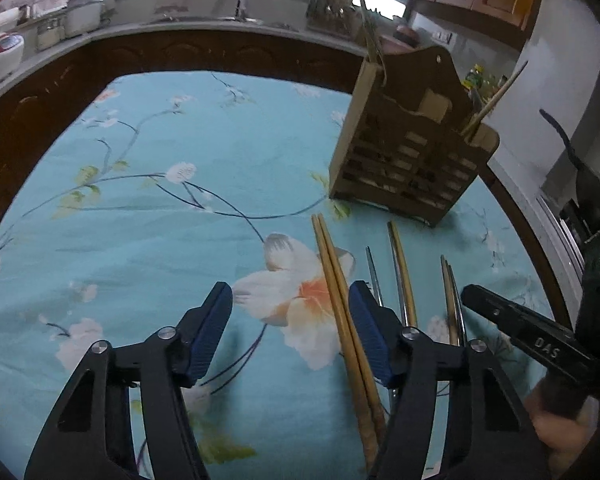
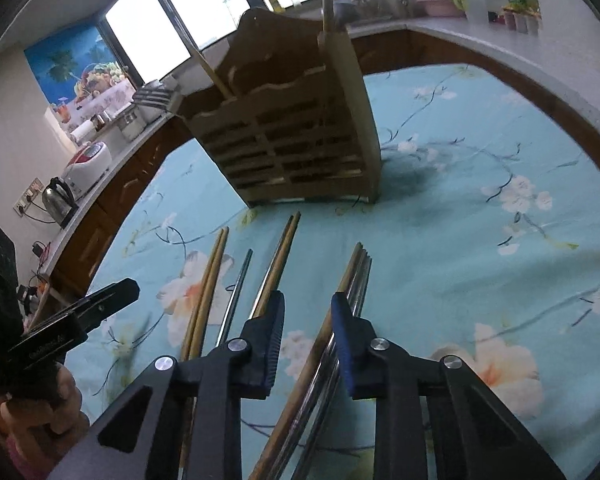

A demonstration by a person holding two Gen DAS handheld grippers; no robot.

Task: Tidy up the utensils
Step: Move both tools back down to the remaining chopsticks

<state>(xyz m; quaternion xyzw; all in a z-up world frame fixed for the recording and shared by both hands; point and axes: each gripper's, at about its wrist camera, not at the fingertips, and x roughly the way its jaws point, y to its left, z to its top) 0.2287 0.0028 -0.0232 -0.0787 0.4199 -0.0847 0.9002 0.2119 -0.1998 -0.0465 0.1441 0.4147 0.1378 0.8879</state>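
Observation:
A wooden slatted utensil holder (image 1: 408, 160) stands on the floral tablecloth and holds a few chopsticks; it also shows in the right wrist view (image 2: 300, 136). Several chopsticks lie in front of it: a wooden pair (image 1: 340, 304), a metal one (image 1: 374, 276), a mixed pair (image 1: 402, 272) and another pair (image 1: 452, 300). My left gripper (image 1: 290, 304) is open, with the wooden pair just inside its right finger. My right gripper (image 2: 308, 312) is open over the rightmost wooden and metal chopsticks (image 2: 340, 320). The wooden pair (image 2: 208, 280) lies to its left.
The table carries a blue floral cloth (image 1: 160, 220). A dark wood counter (image 1: 100, 56) with a sink and jars curves behind it. A kettle (image 2: 58, 200) and a white cooker (image 2: 88, 164) stand on the left counter. The right gripper shows at the right edge (image 1: 520, 320).

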